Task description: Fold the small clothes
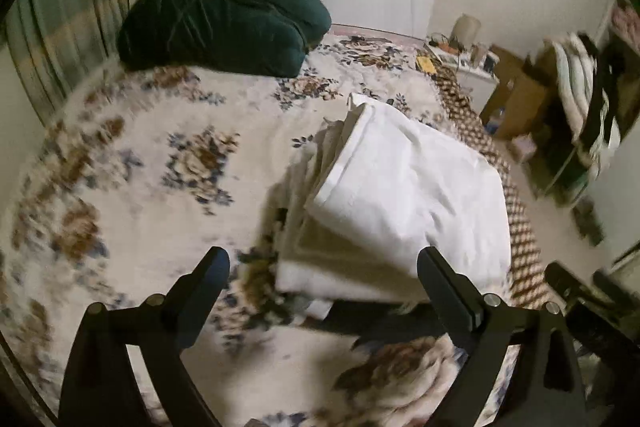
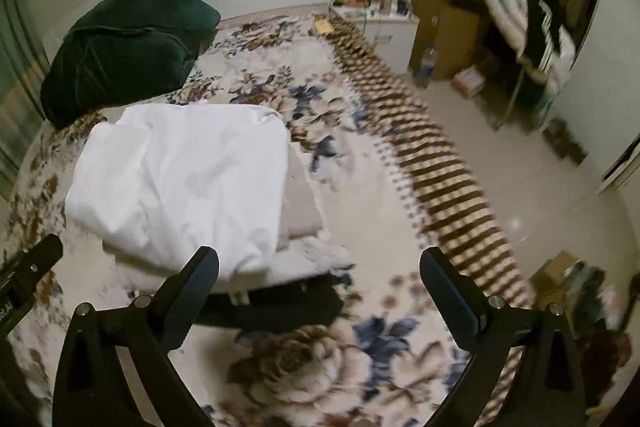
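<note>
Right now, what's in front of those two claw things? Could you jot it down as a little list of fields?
surface: bed with a floral bedspread
top garment: folded white cloth on a stack of folded pieces
under the stack: a dark folded item
far end of the bed: dark green bundle
left gripper: open, holding nothing
right gripper: open, holding nothing
sharpness: both views are blurred

Wide-open left tool point(image 1: 323, 269) above folded white garment point(image 1: 408, 187) on floral bedspread point(image 1: 140, 163), nothing gripped.
</note>
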Tool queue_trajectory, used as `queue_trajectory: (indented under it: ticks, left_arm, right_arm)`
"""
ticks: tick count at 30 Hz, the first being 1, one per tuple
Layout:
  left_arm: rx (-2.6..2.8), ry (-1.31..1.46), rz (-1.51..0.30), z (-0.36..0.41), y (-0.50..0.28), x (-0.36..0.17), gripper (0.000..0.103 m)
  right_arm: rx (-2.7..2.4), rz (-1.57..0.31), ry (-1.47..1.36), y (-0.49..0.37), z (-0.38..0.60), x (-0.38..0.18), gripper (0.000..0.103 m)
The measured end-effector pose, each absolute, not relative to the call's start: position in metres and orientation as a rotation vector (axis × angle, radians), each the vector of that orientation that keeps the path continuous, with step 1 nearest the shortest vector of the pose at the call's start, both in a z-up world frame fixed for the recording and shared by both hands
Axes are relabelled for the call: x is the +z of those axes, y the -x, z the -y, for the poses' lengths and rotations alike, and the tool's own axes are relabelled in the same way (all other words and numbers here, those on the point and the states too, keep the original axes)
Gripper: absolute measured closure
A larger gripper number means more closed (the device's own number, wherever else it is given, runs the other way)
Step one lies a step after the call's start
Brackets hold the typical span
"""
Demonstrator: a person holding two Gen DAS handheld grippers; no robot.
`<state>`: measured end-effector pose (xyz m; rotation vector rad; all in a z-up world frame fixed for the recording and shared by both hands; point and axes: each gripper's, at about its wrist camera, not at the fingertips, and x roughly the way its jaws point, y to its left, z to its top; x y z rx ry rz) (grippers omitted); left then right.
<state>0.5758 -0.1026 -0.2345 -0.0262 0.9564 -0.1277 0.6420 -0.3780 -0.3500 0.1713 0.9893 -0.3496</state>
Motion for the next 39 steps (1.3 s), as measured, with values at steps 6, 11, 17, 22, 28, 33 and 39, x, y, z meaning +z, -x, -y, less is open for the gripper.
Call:
queue_trajectory:
  ticks: [6, 11, 17, 22, 28, 33, 39]
  left_arm:
    - [-0.111, -0.05, -0.929, 0.1, -0.517, -0.181, 0.007]
    - [-0.141, -0.07, -0.878, 0.1, -0.46, -0.127, 0.007]
    - [-0.16, -0.072, -0.827, 0.099, -0.386, -0.073, 0.007]
    - [-0.162, -0.061, -0.799, 0.097, -0.341, -0.046, 0.007]
    - [-0.15, -0.055, -0.764, 0.093, -0.298, -0.019, 0.007]
    - [-0.137, -0.057, -0.745, 0.089, -0.272, -0.008, 0.007]
    - [-0.127, -0.043, -0.719, 0.085, -0.253, 0.001, 0.007]
  right_arm:
    - [-0.35, -0.928, -0.133, -0.576, 0.361, -0.281, 0.001]
    - [-0.33, -0.865, -0.121, -0.506, 0.347, -0.212, 0.001]
    - [-0.301, -0.792, -0.097, -0.42, 0.331, -0.137, 0.001]
    - [-0.269, -0.743, -0.066, -0.352, 0.32, -0.086, 0.001]
    - [-0.226, -0.696, -0.07, -0.28, 0.308, -0.037, 0.001]
    - [-0.212, -0.654, -0.078, -0.238, 0.301, -0.005, 0.001]
    - [-0.188, -0.644, -0.057, -0.216, 0.294, 0.008, 0.001]
